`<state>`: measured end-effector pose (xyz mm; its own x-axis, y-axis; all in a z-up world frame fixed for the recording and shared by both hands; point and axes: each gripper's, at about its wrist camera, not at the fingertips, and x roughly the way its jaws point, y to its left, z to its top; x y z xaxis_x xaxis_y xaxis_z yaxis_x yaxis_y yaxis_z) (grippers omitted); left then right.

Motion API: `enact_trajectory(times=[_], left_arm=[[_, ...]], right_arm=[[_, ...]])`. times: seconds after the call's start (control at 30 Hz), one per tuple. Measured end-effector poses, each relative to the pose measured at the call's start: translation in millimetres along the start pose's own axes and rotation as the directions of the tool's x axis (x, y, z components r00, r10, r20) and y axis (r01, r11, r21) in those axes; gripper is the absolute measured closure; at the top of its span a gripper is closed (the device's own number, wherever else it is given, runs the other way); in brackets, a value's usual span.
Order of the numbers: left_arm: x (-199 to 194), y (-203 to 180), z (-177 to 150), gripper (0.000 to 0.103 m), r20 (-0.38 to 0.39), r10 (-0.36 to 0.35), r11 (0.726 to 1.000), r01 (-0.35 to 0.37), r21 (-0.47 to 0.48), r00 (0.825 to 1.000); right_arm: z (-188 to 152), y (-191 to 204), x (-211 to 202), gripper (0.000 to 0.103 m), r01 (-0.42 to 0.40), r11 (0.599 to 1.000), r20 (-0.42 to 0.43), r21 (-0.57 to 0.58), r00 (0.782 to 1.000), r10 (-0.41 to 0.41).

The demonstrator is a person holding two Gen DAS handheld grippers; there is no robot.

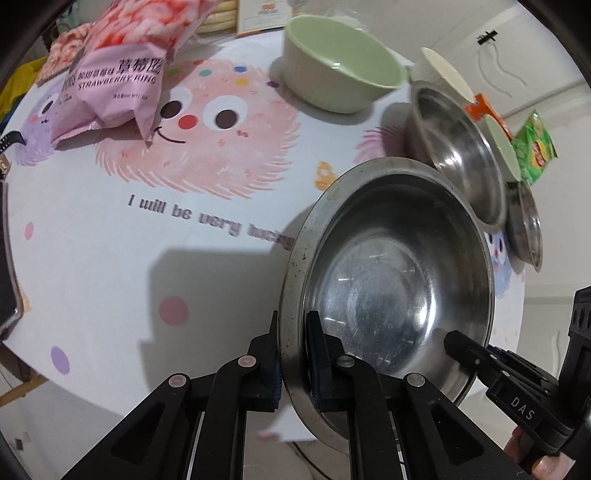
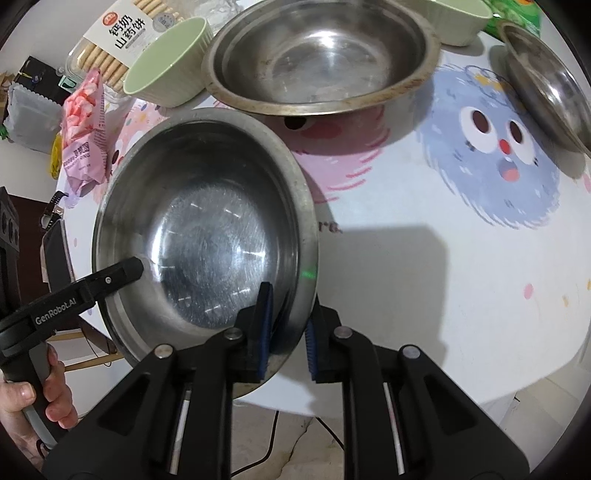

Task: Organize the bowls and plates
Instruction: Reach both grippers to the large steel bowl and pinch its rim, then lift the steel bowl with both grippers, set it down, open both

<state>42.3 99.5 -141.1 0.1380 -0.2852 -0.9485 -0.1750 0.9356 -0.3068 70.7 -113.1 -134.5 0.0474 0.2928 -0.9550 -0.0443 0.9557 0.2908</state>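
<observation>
Both grippers hold one steel bowl above the table's near edge. My left gripper is shut on its left rim. My right gripper is shut on its right rim; the same bowl shows in the right wrist view. A second, larger steel bowl sits behind it on the table, also in the left wrist view. A green ribbed bowl stands at the back, also in the right wrist view. A steel plate lies at the right. Another green bowl is at the far back.
A pink strawberry ring snack bag lies at the left of the cartoon tablecloth. A biscuit pack is at the back left, and a green chip bag at the back right. The table's edge is just below the held bowl.
</observation>
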Motion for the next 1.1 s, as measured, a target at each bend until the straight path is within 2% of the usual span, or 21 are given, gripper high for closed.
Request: enact_trajectory(times=[0.17, 0.43, 0.6, 1.1], left_arm=[[3.3, -37.0, -15.4, 0.093, 0.000, -0.032, 0.998, 0.032, 0.051, 0.999], [40.3, -92.0, -31.9, 0.093, -0.036, -0.057, 0.992, 0.060, 0.114, 0.998], [49.4, -102.4, -37.7, 0.093, -0.043, -0.060, 0.992, 0.065, 0.112, 0.997], [50.2, -104.5, -38.4, 0.092, -0.014, -0.037, 0.988, 0.039, 0.150, 0.999]], right_arm=[[-19.5, -22.7, -23.8, 0.085, -0.008, 0.999, 0.028, 0.032, 1.000, 0.007], [-42.2, -76.4, -36.1, 0.085, 0.047, 0.992, 0.035, 0.115, 0.998, -0.051], [-41.0, -96.2, -36.1, 0.085, 0.064, 0.988, 0.035, 0.139, 0.997, -0.070], [-46.1, -106.9, -31.8, 0.085, 0.059, 0.987, 0.035, 0.148, 0.997, -0.065]])
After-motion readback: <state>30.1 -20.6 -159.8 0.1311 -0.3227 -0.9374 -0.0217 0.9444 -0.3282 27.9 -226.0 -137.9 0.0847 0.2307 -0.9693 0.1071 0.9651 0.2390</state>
